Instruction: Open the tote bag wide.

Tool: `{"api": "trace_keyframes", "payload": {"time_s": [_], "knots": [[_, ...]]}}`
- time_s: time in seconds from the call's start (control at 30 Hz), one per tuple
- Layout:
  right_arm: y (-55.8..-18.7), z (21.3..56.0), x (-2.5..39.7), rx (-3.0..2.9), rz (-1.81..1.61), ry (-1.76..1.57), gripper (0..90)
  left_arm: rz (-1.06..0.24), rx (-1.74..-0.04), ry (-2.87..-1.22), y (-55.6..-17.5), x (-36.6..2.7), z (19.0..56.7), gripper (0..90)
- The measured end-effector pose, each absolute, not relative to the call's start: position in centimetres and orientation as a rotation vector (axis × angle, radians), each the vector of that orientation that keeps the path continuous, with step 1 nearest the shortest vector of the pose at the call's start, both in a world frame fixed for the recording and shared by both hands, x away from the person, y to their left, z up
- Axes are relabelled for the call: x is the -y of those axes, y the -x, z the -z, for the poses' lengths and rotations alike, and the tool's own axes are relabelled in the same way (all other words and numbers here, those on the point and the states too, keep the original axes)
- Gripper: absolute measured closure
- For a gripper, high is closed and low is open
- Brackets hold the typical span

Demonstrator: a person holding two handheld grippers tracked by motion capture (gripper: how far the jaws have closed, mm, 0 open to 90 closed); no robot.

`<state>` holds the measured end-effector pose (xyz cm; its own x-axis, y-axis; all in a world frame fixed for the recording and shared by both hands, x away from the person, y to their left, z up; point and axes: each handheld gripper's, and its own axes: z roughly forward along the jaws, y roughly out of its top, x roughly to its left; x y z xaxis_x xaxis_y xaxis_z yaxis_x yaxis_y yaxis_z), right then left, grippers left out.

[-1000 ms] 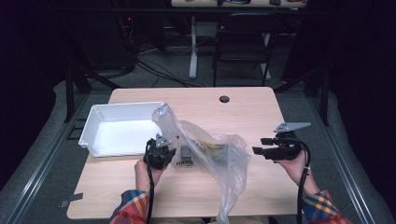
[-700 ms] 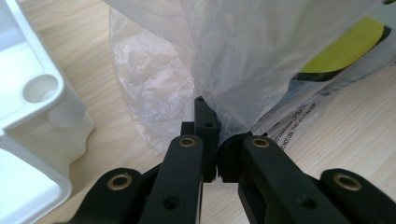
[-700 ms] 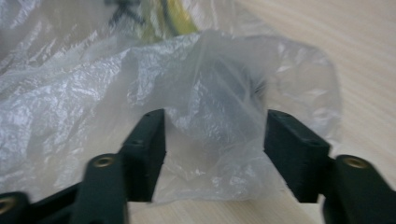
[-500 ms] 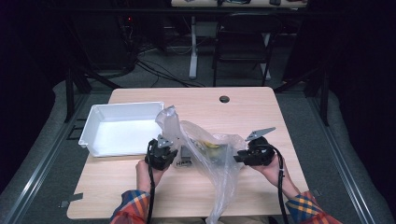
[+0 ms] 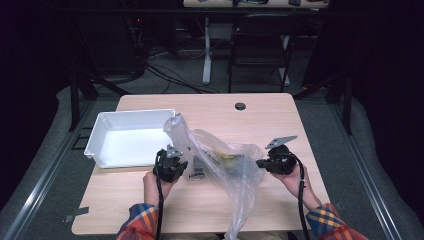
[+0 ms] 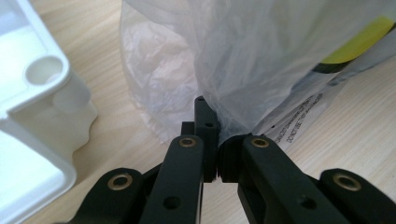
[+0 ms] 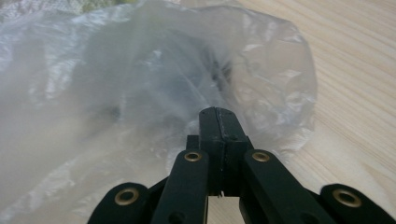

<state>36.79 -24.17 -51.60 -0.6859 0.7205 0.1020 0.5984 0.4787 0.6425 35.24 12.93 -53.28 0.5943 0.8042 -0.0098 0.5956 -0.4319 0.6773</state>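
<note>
On the table (image 5: 260,115), largest item is the white tray (image 5: 97,142) at the left, nothing visible inside it. Next is the clear bag (image 5: 220,165) in the middle of the near half, crumpled and translucent, one flap standing up near the tray's right end, a tail hanging over the near table edge. Inside the bag: a flat pack (image 5: 227,159) with a yellow patch, and black print visible through the film in the left gripper view (image 6: 299,121). Bag sits just beside the tray, touching or not I cannot tell. Left gripper (image 5: 171,162) is at the bag's left edge, jaws together with film pinched between them; film bunches right over the jaw tips in its own view (image 6: 211,135). Right gripper (image 5: 267,164) is at the bag's right side, jaws together (image 7: 219,126), film lying against the tips; whether any film is caught between them I cannot tell. Small black grommet (image 5: 240,106) in the far table edge, well apart from everything.
</note>
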Motion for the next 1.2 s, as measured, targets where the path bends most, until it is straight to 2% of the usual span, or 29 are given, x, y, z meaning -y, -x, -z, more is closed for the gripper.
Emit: {"api": "trace_keyframes", "payload": {"time_s": [0.1, 0.17, 0.27, 0.33, 0.37, 0.4, 0.47, 0.53, 0.63, 0.67, 0.7, 0.73, 0.77, 0.83, 0.87, 0.9, 0.93, 1.2], "knots": [[-36.6, 50.9, 24.8, -2.507, -1.052, -1.156, 71.8, -0.400, -1.115, -2.177, -35.3, -13.2, 53.4, 89.2], [-36.5, 50.4, 25.2, -2.497, -1.101, -1.150, 55.5, -0.408, -1.119, -2.175, -35.3, -13.2, 53.5, 89.2], [-36.2, 49.3, 25.0, -2.493, -1.221, -1.141, 40.3, -0.391, -1.121, -2.184, -35.3, -13.1, 53.5, 89.1], [-36.1, 49.1, 24.8, -2.498, -1.253, -1.128, 37.0, -0.398, -1.115, -2.186, -35.4, -13.1, 53.5, 89.1], [-35.9, 48.9, 24.5, -2.503, -1.284, -1.121, 33.3, -0.402, -1.111, -2.191, -35.3, -13.0, 53.5, 89.1], [-35.7, 48.7, 23.6, -2.541, -1.301, -1.079, 23.8, -0.403, -1.111, -2.188, -35.3, -13.0, 53.5, 89.1], [-35.6, 48.7, 22.9, -2.571, -1.300, -1.067, 19.2, -0.410, -1.109, -2.183, -35.3, -12.8, 53.5, 89.0], [-35.6, 49.0, 22.2, -2.603, -1.268, -1.052, 21.6, -0.407, -1.106, -2.182, -35.2, -12.7, 53.5, 89.0], [-35.9, 49.8, 21.4, -2.609, -1.171, -1.064, 37.0, -0.405, -1.101, -2.188, -35.2, -12.7, 53.6, 89.0], [-36.1, 50.1, 21.2, -2.613, -1.149, -1.074, 44.6, -0.398, -1.099, -2.199, -35.3, -12.7, 53.5, 89.1], [-36.1, 50.1, 21.2, -2.613, -1.149, -1.074, 44.6, -0.398, -1.099, -2.199, -35.3, -12.7, 53.5, 89.1], [-36.4, 50.7, 20.9, -2.596, -1.065, -1.083, 59.2, -0.406, -1.102, -2.198, -35.3, -12.7, 53.7, 89.1], [-36.4, 50.7, 20.9, -2.596, -1.065, -1.083, 59.2, -0.406, -1.102, -2.198, -35.3, -12.7, 53.7, 89.1], [-36.6, 51.3, 20.8, -2.601, -1.031, -1.083, 71.1, -0.396, -1.097, -2.208, -35.3, -12.7, 53.7, 89.1], [-36.8, 51.7, 20.7, -2.586, -1.001, -1.080, 82.0, -0.390, -1.085, -2.227, -35.4, -12.9, 53.6, 89.1], [-36.8, 51.7, 20.7, -2.586, -1.001, -1.080, 82.0, -0.390, -1.085, -2.227, -35.4, -12.9, 53.6, 89.1], [-36.7, 51.7, 20.8, -2.579, -0.981, -1.080, 90.0, -0.389, -1.090, -2.223, -35.3, -12.9, 53.7, 89.1], [-37.0, 51.3, 21.8, -2.517, -0.975, -1.099, 90.0, -0.373, -1.097, -2.222, -35.3, -13.4, 53.7, 89.1]]}}
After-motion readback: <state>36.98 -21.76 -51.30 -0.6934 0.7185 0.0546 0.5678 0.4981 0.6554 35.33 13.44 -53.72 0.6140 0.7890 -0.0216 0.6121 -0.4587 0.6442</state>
